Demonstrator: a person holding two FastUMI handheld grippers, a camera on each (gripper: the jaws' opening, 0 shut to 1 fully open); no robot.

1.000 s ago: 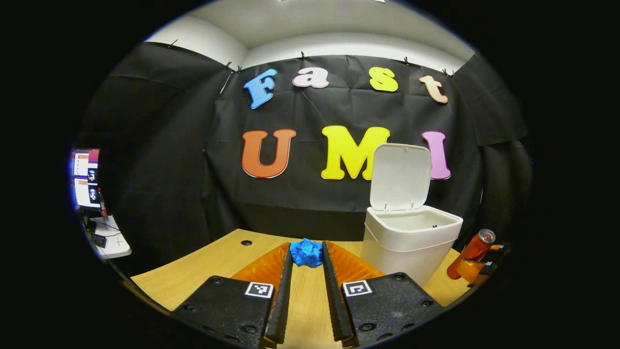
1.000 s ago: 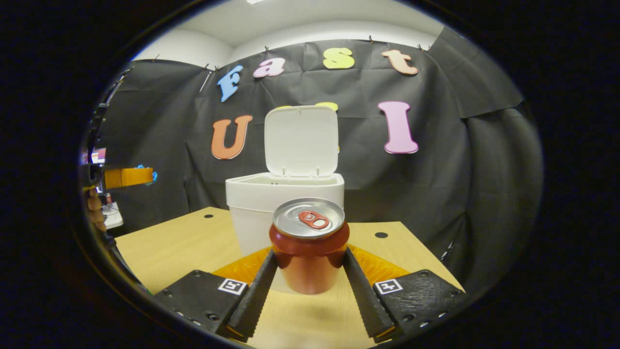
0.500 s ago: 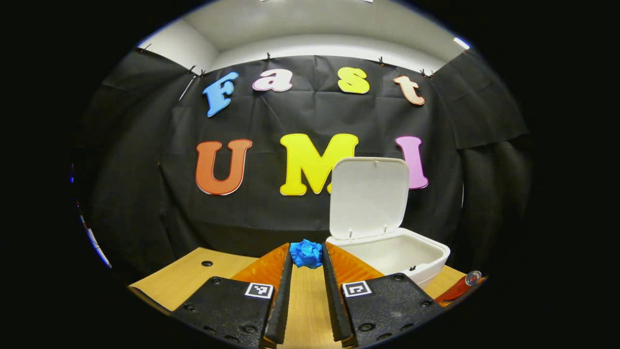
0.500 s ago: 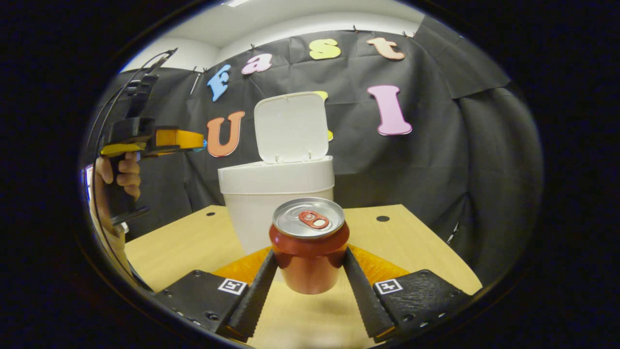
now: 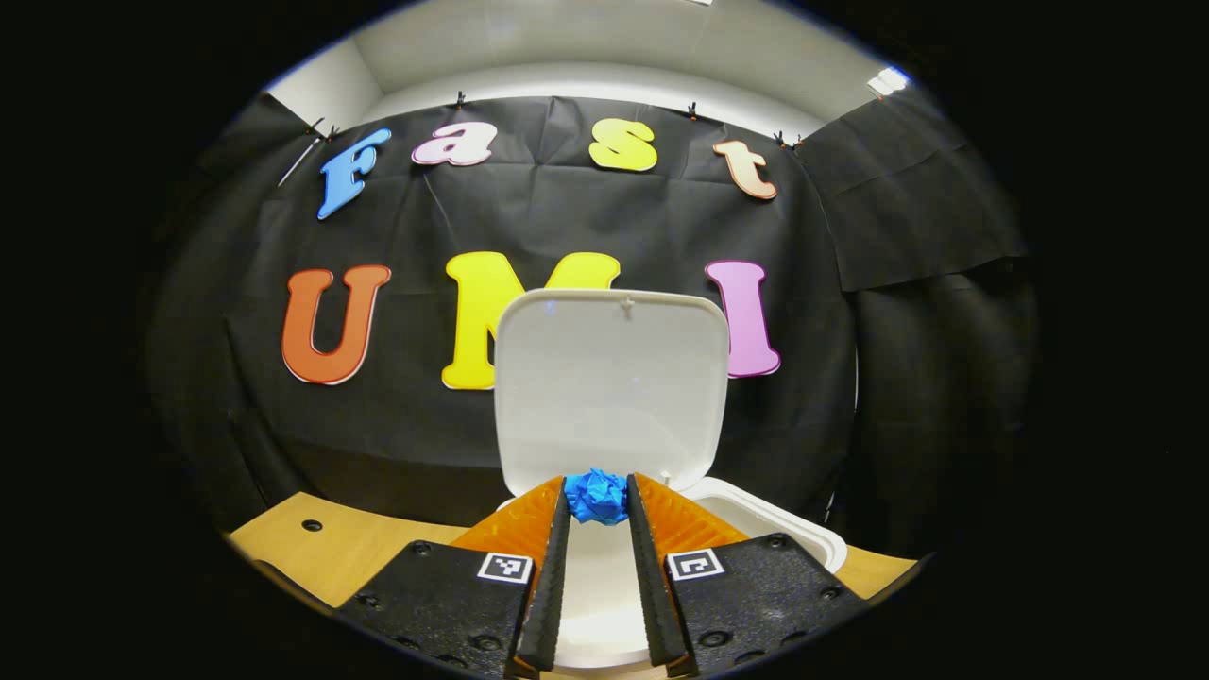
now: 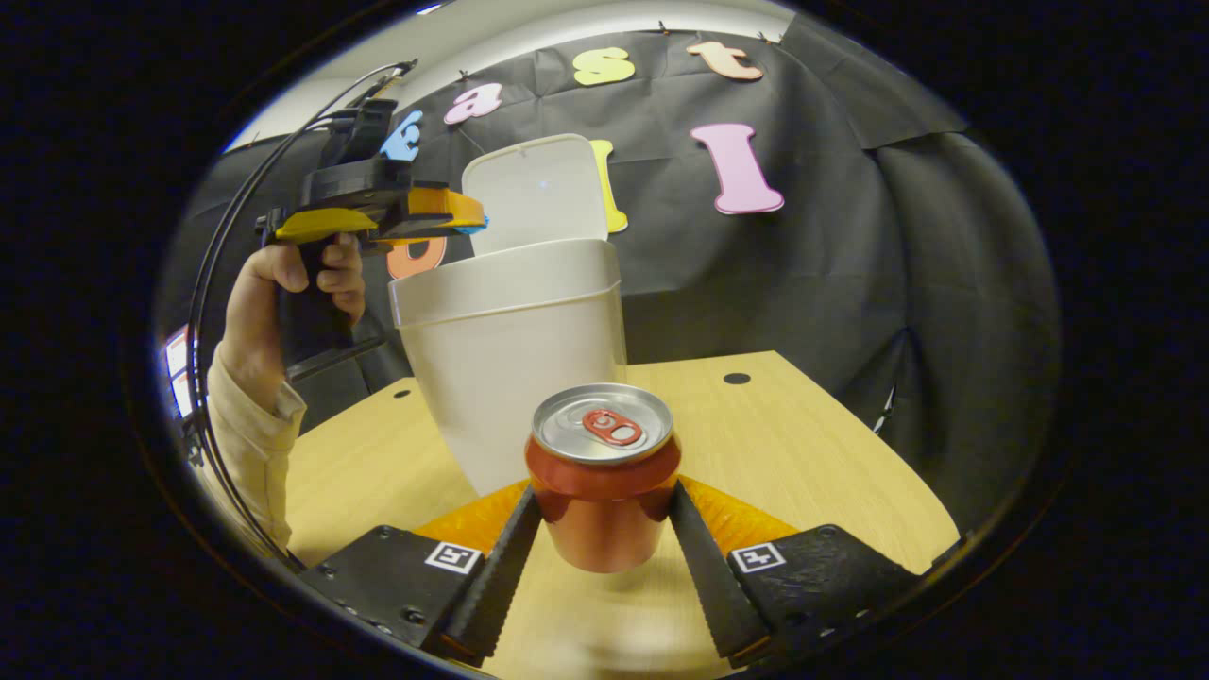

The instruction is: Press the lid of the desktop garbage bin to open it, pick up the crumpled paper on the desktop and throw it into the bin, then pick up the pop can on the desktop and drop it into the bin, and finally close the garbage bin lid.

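My left gripper (image 5: 597, 499) is shut on the blue crumpled paper (image 5: 597, 496) and holds it above the open mouth of the white bin (image 5: 774, 529), whose lid (image 5: 611, 382) stands upright behind the paper. In the right gripper view the same left gripper (image 6: 468, 215), held by a hand (image 6: 283, 302), hovers over the bin's (image 6: 515, 368) left rim with a bit of blue paper (image 6: 474, 227) at its tip. My right gripper (image 6: 603, 501) is shut on the red pop can (image 6: 603, 486), upright, just in front of the bin and above the wooden desktop (image 6: 812, 453).
The desktop has small round holes (image 6: 736, 379) near its back edge (image 5: 312, 525). Black cloth walls close in behind and to the right. A pale sleeve (image 6: 247, 434) reaches in at the left in the right gripper view.
My left gripper has carried the paper to the right and up, from beside the bin to over its opening. My right gripper has come closer to the bin with the can.
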